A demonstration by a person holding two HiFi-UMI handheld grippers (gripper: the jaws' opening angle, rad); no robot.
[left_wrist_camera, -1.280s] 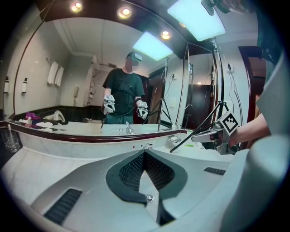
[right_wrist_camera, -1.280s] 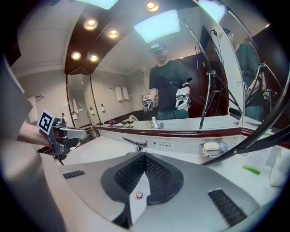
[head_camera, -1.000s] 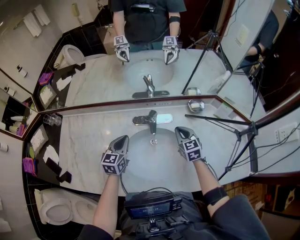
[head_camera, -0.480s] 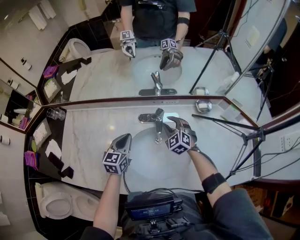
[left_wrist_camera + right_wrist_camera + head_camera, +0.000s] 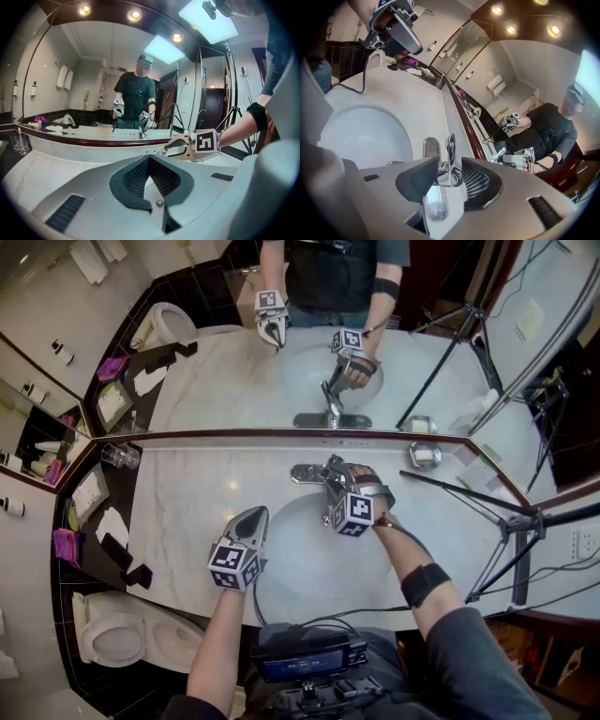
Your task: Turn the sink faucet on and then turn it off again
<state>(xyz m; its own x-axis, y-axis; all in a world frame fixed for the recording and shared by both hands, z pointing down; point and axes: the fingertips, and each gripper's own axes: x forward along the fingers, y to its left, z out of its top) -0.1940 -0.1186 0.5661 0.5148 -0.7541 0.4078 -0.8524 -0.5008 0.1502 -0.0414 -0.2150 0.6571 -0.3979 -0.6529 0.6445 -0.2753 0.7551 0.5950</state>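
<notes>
Mid-frame, the faucet (image 5: 307, 472) runs lengthwise down-frame over the sink (image 5: 286, 563). The right gripper (image 5: 339, 469) has just been opening, its jaws loosely straddling the lever (image 5: 451, 159). The left gripper (image 5: 253, 517) is closed and empty.

No words, brands or numbers can be read anywhere. The left cube (image 5: 232, 566) on the left claw (image 5: 255, 516) and the right cube (image 5: 354, 513) on the right claw (image 5: 337, 471) bear only black-and-white square patterns, not letters. The lit screen (image 5: 298, 662), nearest the person, is too small to read.
</notes>
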